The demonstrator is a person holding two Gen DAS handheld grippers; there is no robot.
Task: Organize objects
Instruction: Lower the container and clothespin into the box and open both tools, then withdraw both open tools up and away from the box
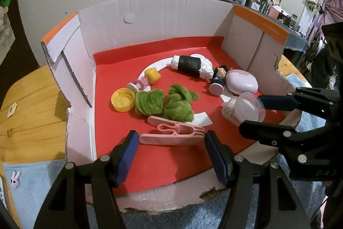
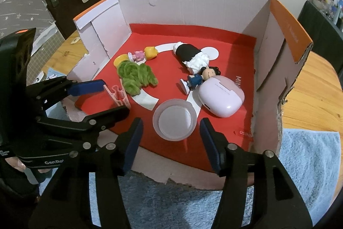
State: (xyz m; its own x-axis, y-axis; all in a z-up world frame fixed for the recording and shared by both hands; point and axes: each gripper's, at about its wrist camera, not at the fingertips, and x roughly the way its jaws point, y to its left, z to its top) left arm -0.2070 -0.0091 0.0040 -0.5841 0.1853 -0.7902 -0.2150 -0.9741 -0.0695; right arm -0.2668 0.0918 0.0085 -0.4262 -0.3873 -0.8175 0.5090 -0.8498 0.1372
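Left wrist view: left gripper (image 1: 171, 151) at lower centre, jaws spread, pink clothespin (image 1: 171, 135) lying crosswise between the fingertips, long axis running left to right.

Right wrist view: right gripper (image 2: 171, 143) at lower centre, jaws spread around round clear container (image 2: 174, 122) on the red box floor (image 2: 225, 53).

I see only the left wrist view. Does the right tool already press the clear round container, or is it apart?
Observer: Apart. The right wrist view shows a gap on each side between the right tool and the clear round container.
Operator: Is there room beside the pink case, toward the wall?
Observer: Yes. A strip of bare red floor lies between the pink case and the box wall.
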